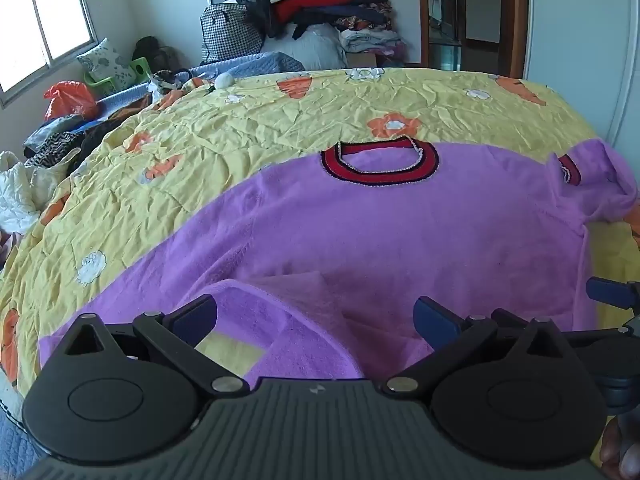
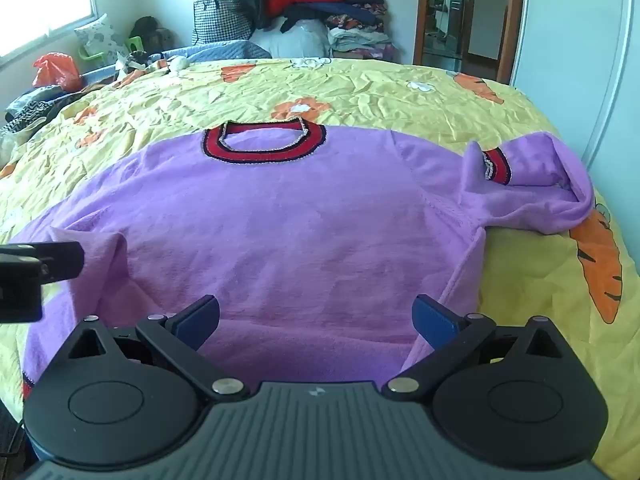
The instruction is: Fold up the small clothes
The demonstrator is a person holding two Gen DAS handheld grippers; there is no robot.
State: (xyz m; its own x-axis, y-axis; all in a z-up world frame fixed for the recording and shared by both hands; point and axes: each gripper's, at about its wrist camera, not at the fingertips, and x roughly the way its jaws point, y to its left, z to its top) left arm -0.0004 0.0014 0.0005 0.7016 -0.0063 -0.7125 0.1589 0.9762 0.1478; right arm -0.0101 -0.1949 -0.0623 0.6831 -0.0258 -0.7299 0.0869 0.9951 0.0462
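Note:
A small purple fleece sweater (image 1: 380, 220) with a red and black collar (image 1: 380, 164) lies flat on the yellow bedspread (image 1: 240, 128). It also shows in the right wrist view (image 2: 300, 220). Its right sleeve (image 2: 532, 184), with a red cuff, is bunched and folded over. My left gripper (image 1: 316, 314) is open over the lower left hem, which is rumpled and turned up. My right gripper (image 2: 316, 314) is open over the lower right hem. Neither holds cloth. One finger of the right gripper shows at the right edge of the left wrist view (image 1: 612, 292).
The yellow bedspread (image 2: 360, 92) has carrot and flower prints. A pile of clothes and bags (image 1: 304, 12) stands against the far wall. An orange bag (image 1: 70, 100) and more clothes lie at the left. A doorway (image 1: 464, 12) is at the back right.

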